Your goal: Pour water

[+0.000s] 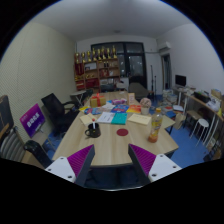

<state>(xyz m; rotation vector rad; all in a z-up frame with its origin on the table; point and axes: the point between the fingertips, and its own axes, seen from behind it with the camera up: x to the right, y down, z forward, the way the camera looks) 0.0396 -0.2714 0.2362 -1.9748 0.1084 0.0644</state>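
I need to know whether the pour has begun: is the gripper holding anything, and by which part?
Nothing is held. The gripper is open, its purple pads apart with only the wooden table showing between them; the clutter lies beyond the fingers.

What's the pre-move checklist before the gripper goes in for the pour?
1. Gripper fingers open, nothing between them: ok.
2. Table in view beyond the fingers: ok.
3. Dark bottle near the table's edge standing upright: ok.
4. Which vessel receives the water: cannot tell, the clutter is too small to read.
5. Gripper within reach of the bottle: not ok, it sits well beyond the fingers.
6. Chair clear of the approach: ok.
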